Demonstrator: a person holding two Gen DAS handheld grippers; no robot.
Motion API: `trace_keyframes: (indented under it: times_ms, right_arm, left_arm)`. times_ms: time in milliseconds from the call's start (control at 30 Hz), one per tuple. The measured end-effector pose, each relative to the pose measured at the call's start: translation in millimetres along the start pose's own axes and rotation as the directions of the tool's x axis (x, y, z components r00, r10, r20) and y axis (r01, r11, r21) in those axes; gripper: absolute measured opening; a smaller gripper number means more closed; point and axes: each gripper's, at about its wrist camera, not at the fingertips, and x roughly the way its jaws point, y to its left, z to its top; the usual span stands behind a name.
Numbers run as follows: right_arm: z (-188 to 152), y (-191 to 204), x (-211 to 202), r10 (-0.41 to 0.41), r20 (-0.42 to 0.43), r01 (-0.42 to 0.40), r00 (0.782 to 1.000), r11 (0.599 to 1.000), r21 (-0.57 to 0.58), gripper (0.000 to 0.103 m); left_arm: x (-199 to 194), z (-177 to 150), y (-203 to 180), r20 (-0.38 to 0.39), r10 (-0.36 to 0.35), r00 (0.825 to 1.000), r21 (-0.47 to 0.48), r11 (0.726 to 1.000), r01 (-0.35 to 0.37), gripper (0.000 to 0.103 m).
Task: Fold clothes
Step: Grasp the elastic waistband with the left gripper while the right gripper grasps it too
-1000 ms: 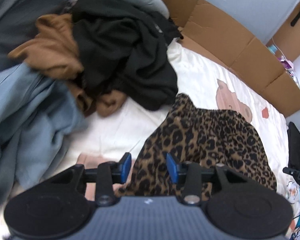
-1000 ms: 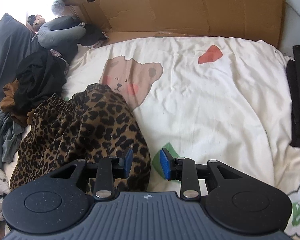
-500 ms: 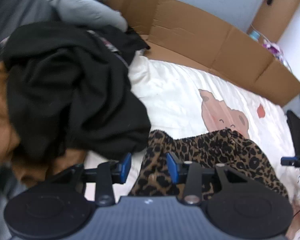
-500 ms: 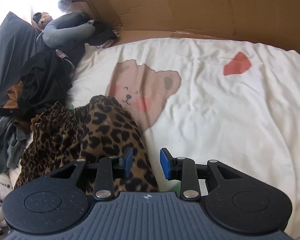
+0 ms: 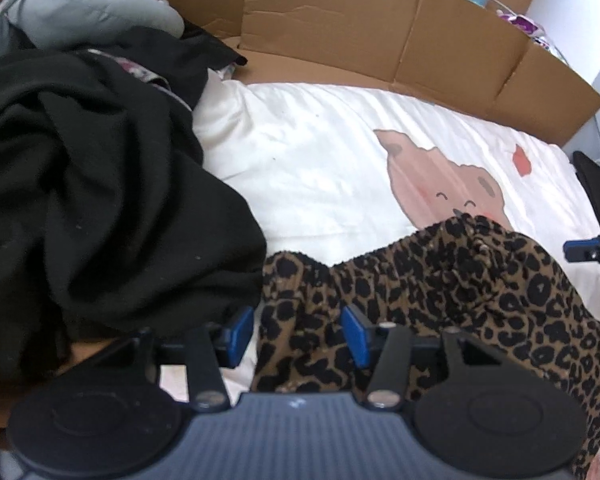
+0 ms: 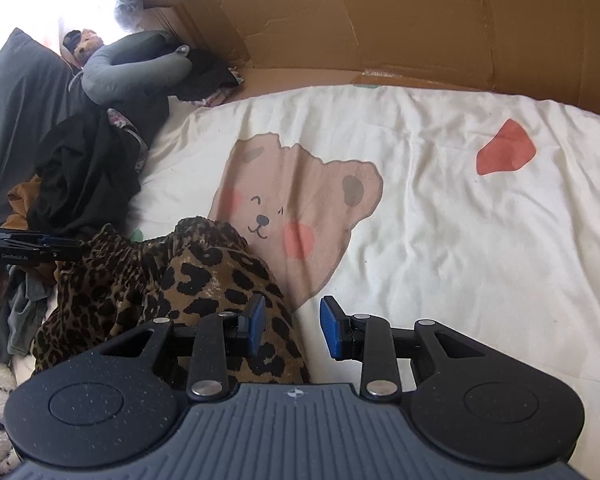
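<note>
Leopard-print fabric [image 5: 480, 292] lies bunched on the bed, on a cream duvet [image 6: 440, 220] printed with a bear face, and its gathered, elasticated edge is turned toward the far cardboard; that edge is probably the natural line to take hold of when spreading the garment flat for a fold. The left gripper [image 5: 298, 334] hangs over the garment's left end, right beside a heap of black clothing [image 5: 92, 208], and its jaws are opening with a fold of leopard cloth lying between the blue pads but not pinched, which reads as a hand getting ready to bite the corner. The right gripper [image 6: 292, 330] sits at the opposite end, where the print meets bare duvet; its jaws stand partly apart and hold nothing, the left pad over the cloth's edge and the right pad over the duvet, so the hem runs through the gap. Placing the two at either end makes sense, since a soft, crumpled piece needs pulling from both sides to straighten. The unsorted pile of black, tan and grey-blue clothes stays to the left, leaving the middle of the bed free as the folding area. Flattened cardboard [image 6: 420, 24] stands along the far edge.
</note>
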Motion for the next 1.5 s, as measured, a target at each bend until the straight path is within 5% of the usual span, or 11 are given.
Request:
trace_keyframes:
  times_ms: [267, 400, 533, 867, 1133, 1500]
  right_arm:
    - [-3, 6, 10, -0.006, -0.012, 0.006, 1.000, 1.000, -0.001, 0.035]
    - [-3, 7, 10, -0.009, -0.007, 0.009, 1.000, 1.000, 0.001, 0.035]
    - [-1, 7, 12, -0.010, -0.005, 0.010, 1.000, 1.000, -0.005, 0.035]
    - [18, 13, 21, -0.003, 0.021, 0.004, 1.000, 0.999, -0.045, 0.035]
    - [32, 29, 49, -0.013, -0.015, 0.011, 1.000, 0.994, -0.104, 0.035]
    - [19, 66, 86, 0.036, -0.119, -0.060, 0.992, 0.979, -0.197, 0.035]
  left_arm:
    - [14, -11, -11, -0.019, -0.024, 1.000, 0.059, 0.998, 0.025, 0.051]
    - [20, -15, -9, -0.044, -0.039, 0.998, 0.065, 0.997, 0.041, 0.023]
    - [14, -15, 1, -0.024, -0.047, 0.999, 0.012, 0.999, 0.047, 0.007]
    - [-36, -28, 27, 0.077, 0.001, 0.997, -0.090, 0.996, 0.006, 0.003]
    - [-55, -51, 57, 0.066, 0.097, 0.993, -0.217, 0.973, -0.081, 0.003]
    - [-58, -59, 69, 0.053, 0.153, 0.987, -0.260, 0.956, -0.134, 0.003]
